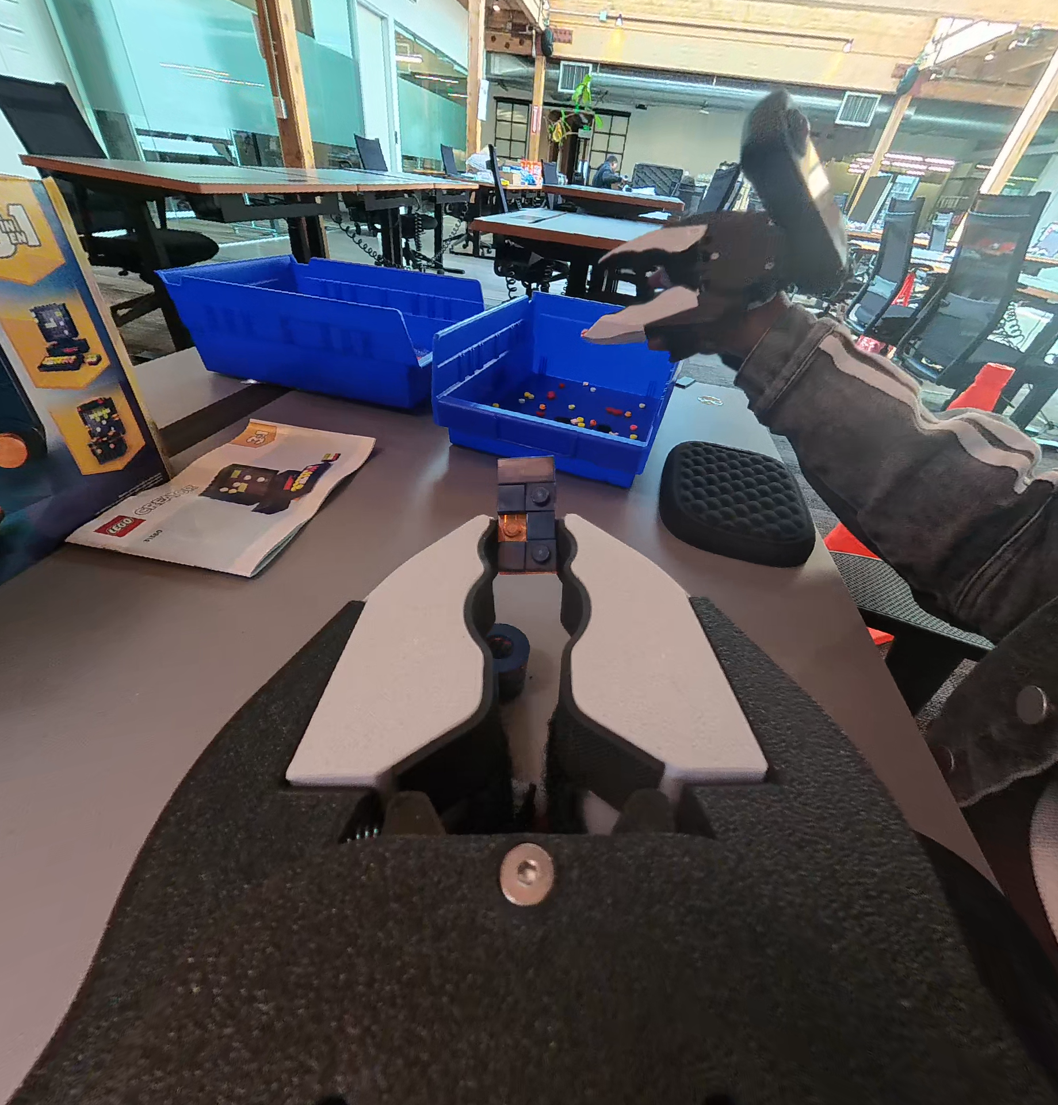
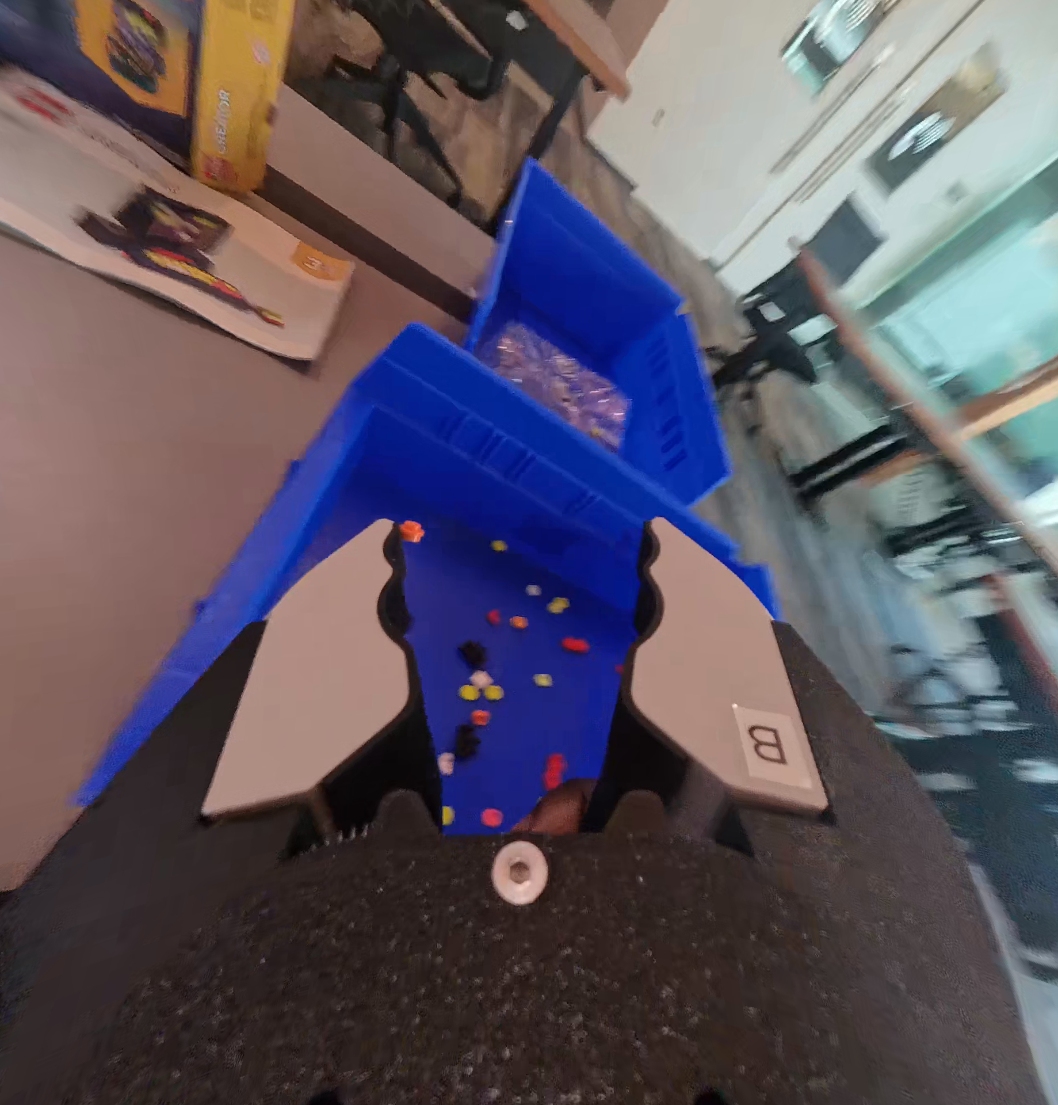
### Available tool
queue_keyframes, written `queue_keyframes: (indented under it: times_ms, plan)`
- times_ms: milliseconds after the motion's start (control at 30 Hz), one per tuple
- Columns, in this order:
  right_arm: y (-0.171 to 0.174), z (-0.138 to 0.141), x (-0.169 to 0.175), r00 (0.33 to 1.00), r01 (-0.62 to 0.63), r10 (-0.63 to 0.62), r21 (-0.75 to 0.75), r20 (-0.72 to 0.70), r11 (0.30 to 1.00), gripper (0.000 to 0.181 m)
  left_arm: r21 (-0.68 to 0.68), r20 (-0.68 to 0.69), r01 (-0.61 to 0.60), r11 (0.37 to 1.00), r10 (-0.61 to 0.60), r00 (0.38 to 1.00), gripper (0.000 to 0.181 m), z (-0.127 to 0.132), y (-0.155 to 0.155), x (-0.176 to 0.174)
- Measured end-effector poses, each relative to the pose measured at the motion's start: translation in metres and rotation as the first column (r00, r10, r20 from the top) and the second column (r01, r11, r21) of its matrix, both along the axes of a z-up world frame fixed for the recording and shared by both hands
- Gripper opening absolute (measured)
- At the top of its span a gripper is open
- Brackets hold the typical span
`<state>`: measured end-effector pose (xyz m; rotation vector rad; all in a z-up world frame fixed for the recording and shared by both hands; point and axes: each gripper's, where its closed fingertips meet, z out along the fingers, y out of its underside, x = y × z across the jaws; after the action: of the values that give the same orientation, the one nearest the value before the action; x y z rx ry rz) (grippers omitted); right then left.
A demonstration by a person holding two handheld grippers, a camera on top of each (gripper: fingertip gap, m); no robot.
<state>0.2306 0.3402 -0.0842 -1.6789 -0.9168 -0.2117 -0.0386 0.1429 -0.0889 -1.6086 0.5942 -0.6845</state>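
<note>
My left gripper (image 1: 526, 532) is shut on a small dark brick assembly (image 1: 527, 508) with an orange stud, held just above the grey table (image 1: 156, 658). A dark round piece (image 1: 507, 652) lies on the table under the fingers. My right gripper (image 1: 598, 296) (image 2: 517, 529) is open and hovers over a blue bin (image 1: 502, 371) (image 2: 454, 442) of several small coloured studs (image 2: 484, 687). A tiny orange piece (image 2: 411, 531) sits at the tip of one right finger; I cannot tell if it is stuck there or lies in the bin.
A second blue bin (image 1: 311, 323) (image 2: 664, 359) behind holds clear plastic bags (image 2: 556, 382). A toy box (image 1: 48, 359) and a booklet (image 1: 233, 496) are at left. A black padded cushion (image 1: 735, 502) lies at the table's right edge, under a person's sleeve (image 1: 903, 454). Spacing between my two grippers at the tips: around 35 cm.
</note>
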Motion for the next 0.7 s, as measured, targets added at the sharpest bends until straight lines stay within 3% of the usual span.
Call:
queue_keyframes:
  times_ms: [67, 167, 267, 333, 400, 500, 700]
  plan:
    - [0.001, 0.005, 0.009, 0.991, 0.043, -0.054, 0.088, 0.119, 0.995, 0.073, 0.003, -0.001, -0.005, 1.000, 0.005, 1.000, 0.017, 0.000, 0.000, -0.001]
    - [0.000, 0.003, 0.014, 0.994, 0.058, -0.064, 0.065, 0.093, 0.996, 0.072, -0.001, -0.002, -0.004, 1.000, 0.004, 1.000, 0.017, -0.001, 0.001, -0.001]
    - [-0.001, -0.013, 0.040, 0.983, 0.182, -0.186, -0.129, -0.015, 0.975, 0.072, -0.005, -0.004, 0.000, 1.000, 0.000, 1.000, 0.017, -0.002, 0.001, 0.000]
    - [-0.009, -0.034, 0.060, 0.940, 0.250, -0.317, -0.376, -0.128, 0.893, 0.075, -0.007, -0.008, 0.002, 1.000, -0.002, 1.000, 0.017, -0.003, 0.001, 0.001]
    - [-0.016, -0.048, 0.077, 0.887, 0.254, -0.412, -0.524, -0.209, 0.813, 0.080, -0.005, -0.013, 0.000, 1.000, 0.000, 1.000, 0.016, -0.003, 0.001, 0.001]
    - [-0.023, -0.056, 0.106, 0.849, 0.308, -0.488, -0.561, -0.202, 0.768, 0.079, -0.005, -0.011, 0.002, 1.000, -0.002, 1.000, 0.016, -0.004, 0.001, 0.002]
    - [-0.028, -0.043, 0.135, 0.821, 0.394, -0.546, -0.523, -0.169, 0.755, 0.080, -0.011, -0.015, 0.006, 1.000, -0.006, 1.000, 0.017, -0.006, 0.002, 0.004]
